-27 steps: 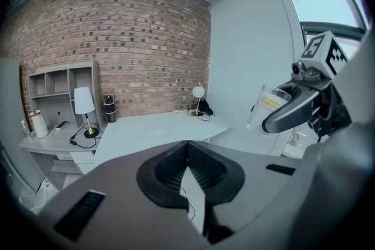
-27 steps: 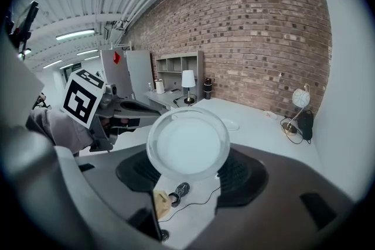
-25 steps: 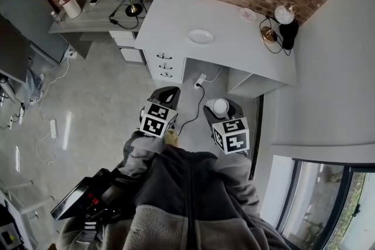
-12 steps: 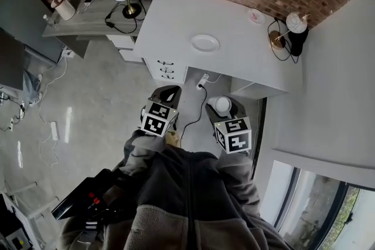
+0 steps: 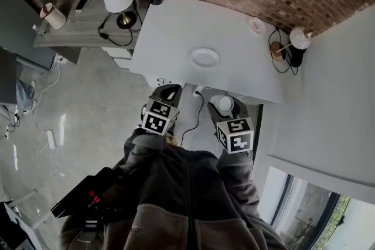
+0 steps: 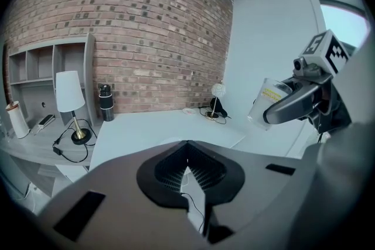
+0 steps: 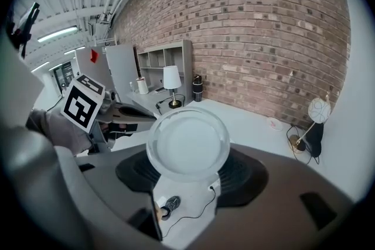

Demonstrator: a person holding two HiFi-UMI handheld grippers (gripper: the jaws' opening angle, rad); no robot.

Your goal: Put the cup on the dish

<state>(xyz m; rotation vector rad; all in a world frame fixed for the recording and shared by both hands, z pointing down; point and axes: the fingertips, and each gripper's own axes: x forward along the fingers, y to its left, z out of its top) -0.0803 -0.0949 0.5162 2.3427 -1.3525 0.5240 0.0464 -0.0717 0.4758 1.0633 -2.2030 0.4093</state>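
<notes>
Holding a clear plastic cup [image 7: 187, 143], judged light and crushable, my right gripper [image 5: 223, 106] fingers pinch its wall, short of the round white dish [image 5: 205, 57] on the white tabletop [image 5: 170, 26]; left gripper [image 6: 187, 146] fingers pressed together, empty.

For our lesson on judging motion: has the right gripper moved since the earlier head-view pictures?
Yes. The right gripper, holding the cup, has come toward the desk: the gap to the desk's front edge has almost closed.
</notes>
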